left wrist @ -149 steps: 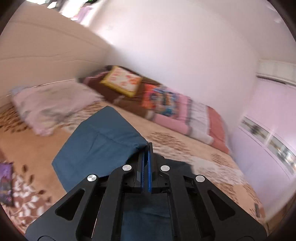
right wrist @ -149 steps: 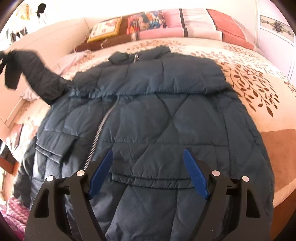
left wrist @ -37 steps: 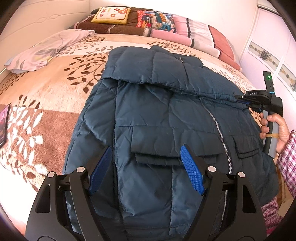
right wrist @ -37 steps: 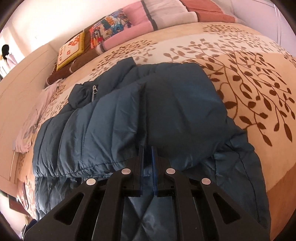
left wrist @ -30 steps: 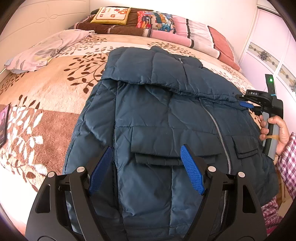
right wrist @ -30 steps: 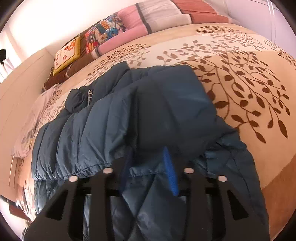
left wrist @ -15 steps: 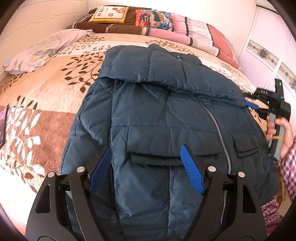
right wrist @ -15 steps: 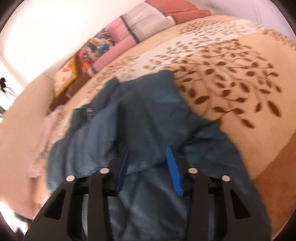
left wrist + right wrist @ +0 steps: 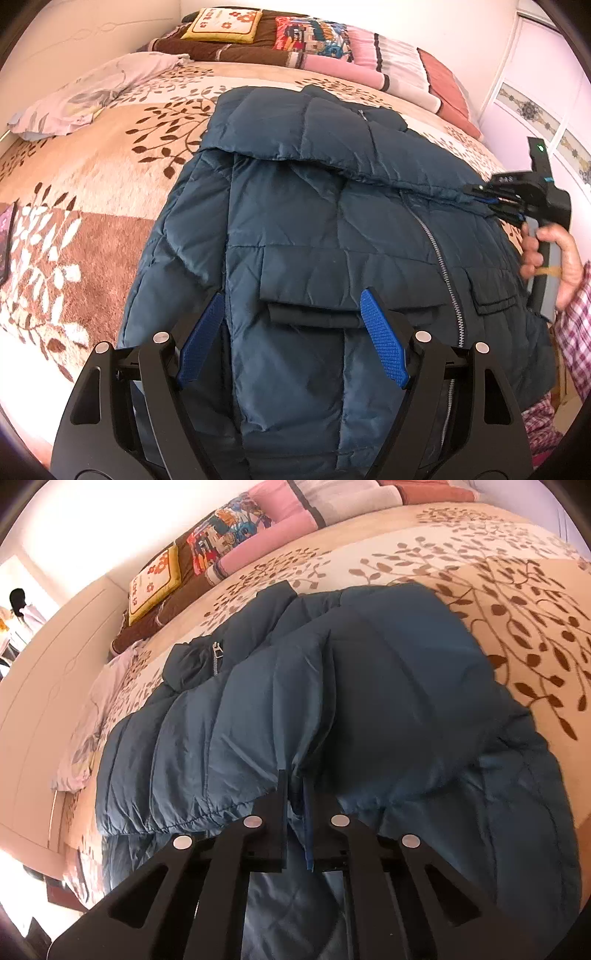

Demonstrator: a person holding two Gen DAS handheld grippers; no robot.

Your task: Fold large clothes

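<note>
A dark blue quilted jacket (image 9: 325, 236) lies front up on the bed, zipper (image 9: 439, 258) running down its right half, sleeves folded across the chest. My left gripper (image 9: 293, 341) is open and empty, its blue pads above the left flap pocket (image 9: 314, 317). My right gripper (image 9: 295, 794) is shut on the folded sleeve's hem (image 9: 291, 771). It also shows in the left wrist view (image 9: 495, 206) at the jacket's right edge, held by a hand. The jacket fills the right wrist view (image 9: 332, 701).
The bed has a beige bedspread (image 9: 96, 192) with brown leaf print. Folded quilts and cushions (image 9: 306, 40) line the headboard side, and a pale pillow (image 9: 88, 96) lies at the left. A wardrobe (image 9: 546, 110) stands on the right. A dark flat object (image 9: 5, 243) lies at the bed's left edge.
My right gripper let go, opened over the folded sleeve, then shut again on its hem. My left gripper stayed open over the pocket, barely moving.
</note>
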